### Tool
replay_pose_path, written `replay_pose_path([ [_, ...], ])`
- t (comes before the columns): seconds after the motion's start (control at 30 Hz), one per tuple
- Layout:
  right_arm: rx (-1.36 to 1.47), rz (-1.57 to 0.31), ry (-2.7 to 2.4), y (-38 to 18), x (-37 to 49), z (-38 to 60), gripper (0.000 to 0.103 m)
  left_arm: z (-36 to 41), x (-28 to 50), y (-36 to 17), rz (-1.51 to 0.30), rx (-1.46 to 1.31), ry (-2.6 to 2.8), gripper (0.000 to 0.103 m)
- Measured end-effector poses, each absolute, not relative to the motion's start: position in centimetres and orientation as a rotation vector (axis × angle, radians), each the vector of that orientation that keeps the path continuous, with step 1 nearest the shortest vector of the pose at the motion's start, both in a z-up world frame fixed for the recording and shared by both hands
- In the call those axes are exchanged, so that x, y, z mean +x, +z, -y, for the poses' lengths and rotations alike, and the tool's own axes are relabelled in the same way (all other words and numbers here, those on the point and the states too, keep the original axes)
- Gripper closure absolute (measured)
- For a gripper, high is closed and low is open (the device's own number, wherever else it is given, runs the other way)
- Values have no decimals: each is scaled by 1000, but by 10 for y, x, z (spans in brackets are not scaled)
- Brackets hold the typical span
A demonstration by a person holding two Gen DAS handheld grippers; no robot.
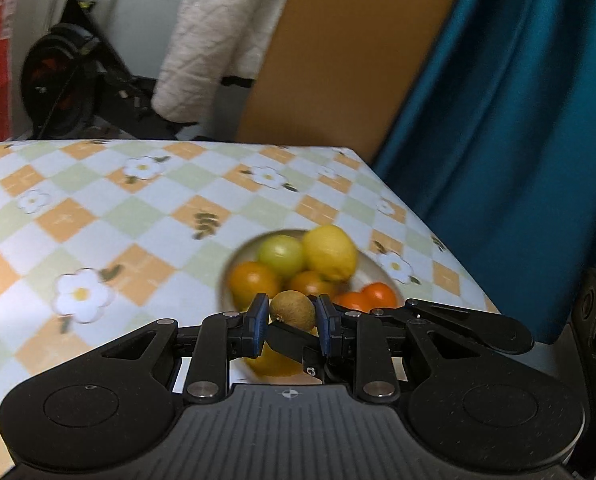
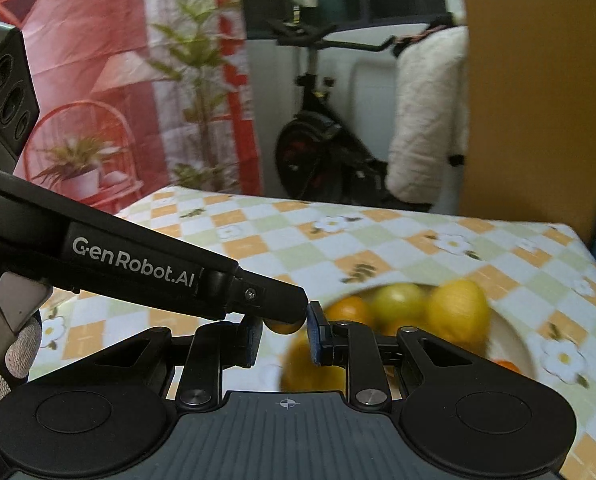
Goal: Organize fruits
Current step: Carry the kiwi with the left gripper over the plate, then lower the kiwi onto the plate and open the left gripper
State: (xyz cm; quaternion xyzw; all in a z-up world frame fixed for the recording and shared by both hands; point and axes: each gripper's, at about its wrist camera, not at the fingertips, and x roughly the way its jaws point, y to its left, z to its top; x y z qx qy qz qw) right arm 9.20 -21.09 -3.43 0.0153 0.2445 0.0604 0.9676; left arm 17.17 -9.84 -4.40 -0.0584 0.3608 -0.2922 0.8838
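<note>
My left gripper [image 1: 291, 316] is shut on a brown kiwi [image 1: 292, 311], held just over the near rim of a white bowl [image 1: 370, 270]. The bowl holds a lemon [image 1: 330, 252], a green apple [image 1: 280, 254], oranges [image 1: 253, 280] and red-orange fruit [image 1: 374, 296]. In the right wrist view my right gripper [image 2: 283, 332] is shut on a small yellow-orange fruit [image 2: 285, 327], half hidden by the left gripper's black finger [image 2: 273, 300] crossing in front. The bowl [image 2: 510, 340] lies just beyond, blurred, with the lemon [image 2: 458, 310] and the apple [image 2: 398, 302].
The checked flower tablecloth [image 1: 97, 216] covers the table; its right edge [image 1: 438, 232] drops off beside a blue curtain [image 1: 518, 140]. A brown board [image 1: 338, 60], a white padded jacket [image 1: 217, 40] and an exercise bike [image 2: 322, 152] stand behind. A gloved hand [image 2: 13, 352] holds the left gripper.
</note>
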Motion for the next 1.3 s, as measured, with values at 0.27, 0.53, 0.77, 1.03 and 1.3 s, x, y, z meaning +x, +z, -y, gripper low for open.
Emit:
replay_pose_path([
  [0.27,104,-480,56,-49,71,255,81,144,171,-51,-774,-31,-649,76],
  [0.53,161,-517,40,-70,69,275,81,158,172,-64,-821,20,-644,76],
  [0.77,171,-552,34,-80,71,277,81,162,173,-71,-847,35,-630,76],
  [1.03,160,-577,21,-83,71,274,81,162,173,-75,-858,21,-625,76],
  [1.3,130,-590,14,-83,71,269,75,154,171,-78,-864,-15,-613,70],
])
